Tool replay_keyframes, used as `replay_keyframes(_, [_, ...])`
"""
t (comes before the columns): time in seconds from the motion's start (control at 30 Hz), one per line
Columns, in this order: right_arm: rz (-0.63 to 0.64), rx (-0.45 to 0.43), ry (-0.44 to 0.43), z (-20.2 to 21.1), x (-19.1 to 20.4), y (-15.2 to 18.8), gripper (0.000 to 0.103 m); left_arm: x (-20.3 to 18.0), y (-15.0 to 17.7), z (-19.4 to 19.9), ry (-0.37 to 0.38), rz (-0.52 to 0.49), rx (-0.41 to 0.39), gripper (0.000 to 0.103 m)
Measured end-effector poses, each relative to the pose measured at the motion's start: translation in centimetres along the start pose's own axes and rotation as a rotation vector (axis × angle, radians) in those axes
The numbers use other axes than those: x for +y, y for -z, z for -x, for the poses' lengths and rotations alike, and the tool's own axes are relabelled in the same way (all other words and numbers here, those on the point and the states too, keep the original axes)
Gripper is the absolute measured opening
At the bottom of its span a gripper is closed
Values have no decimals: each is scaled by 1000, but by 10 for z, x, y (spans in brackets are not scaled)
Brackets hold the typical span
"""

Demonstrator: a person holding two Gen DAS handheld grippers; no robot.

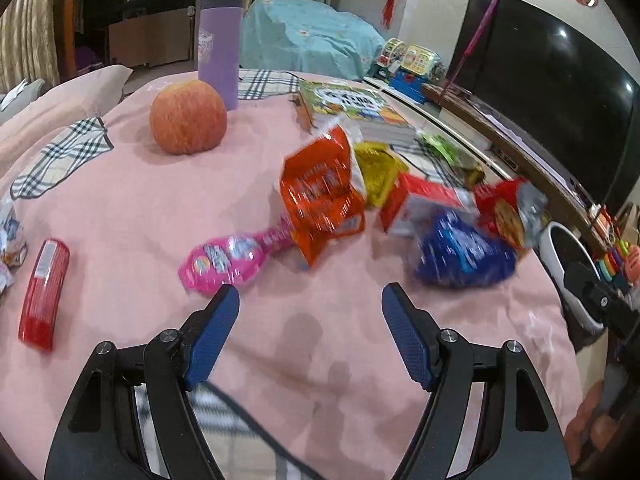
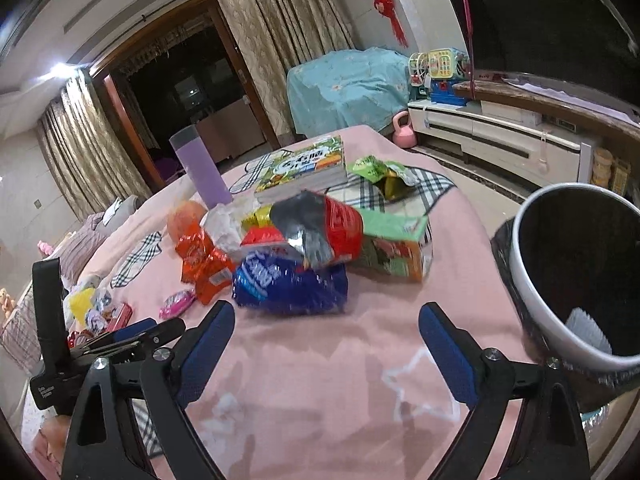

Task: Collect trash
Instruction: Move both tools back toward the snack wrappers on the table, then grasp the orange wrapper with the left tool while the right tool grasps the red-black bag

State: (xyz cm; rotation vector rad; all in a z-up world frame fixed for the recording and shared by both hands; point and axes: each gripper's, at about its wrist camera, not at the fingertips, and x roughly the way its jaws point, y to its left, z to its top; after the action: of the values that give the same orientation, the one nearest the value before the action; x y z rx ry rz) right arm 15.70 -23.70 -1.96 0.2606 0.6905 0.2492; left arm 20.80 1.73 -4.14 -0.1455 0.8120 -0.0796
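With both grippers' jaws apart and empty, the crinkly blue foil snack wrapper [image 2: 290,286] looks light, limp and slippery, best pinched at a raised crumpled edge.

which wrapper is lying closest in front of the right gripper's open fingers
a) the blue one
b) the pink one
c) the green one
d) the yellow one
a: in the right wrist view the blue wrapper lies on the pink cloth just beyond the right gripper, whose fingers are spread wide with nothing between them, while the green wrapper sits much farther back by the book.
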Motion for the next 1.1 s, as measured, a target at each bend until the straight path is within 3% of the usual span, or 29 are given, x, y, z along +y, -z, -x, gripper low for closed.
replay_keyframes(0.17, [-13, 3, 1, -14, -3, -14, 73, 3, -20, -11, 2, 9, -9, 76])
replay_keyframes(0.33, [-17, 1, 1, -30, -5, -28, 68, 3, -34, -24, 6, 16, -16, 76])
replay_keyframes(0.4, [-12, 13, 7, -39, -4, -31, 61, 3, -37, -30, 4, 20, -9, 76])
replay_keyframes(0.47, [-10, 34, 11, -47, -5, -32, 37, 2, -39, -35, 16, 21, -6, 75])
replay_keyframes(0.5, [-8, 39, 16, -50, -5, -32, 31, 1, -40, -36, 20, 19, -6, 74])
replay_keyframes(0.53, [-6, 44, 24, -52, -5, -32, 17, 0, -40, -36, 23, 18, -7, 66])
replay_keyframes(0.63, [6, 41, 30, -52, -4, -29, 5, -3, -40, -40, 47, 2, 12, 35])
replay_keyframes(0.8, [-8, 21, 20, -42, -7, -24, 1, -12, -37, -32, 55, -40, -8, 27])
replay_keyframes(1.0, [-17, -7, 18, -21, -12, -23, 1, -11, -27, -11, 80, -21, -29, 19])
replay_keyframes(1.03, [-17, -11, 19, -17, -13, -22, 0, -12, -24, -7, 91, -21, -31, 1])
replay_keyframes(1.1, [-24, -17, 18, -10, -16, -21, 0, -14, -19, 0, 110, -20, -26, 2])
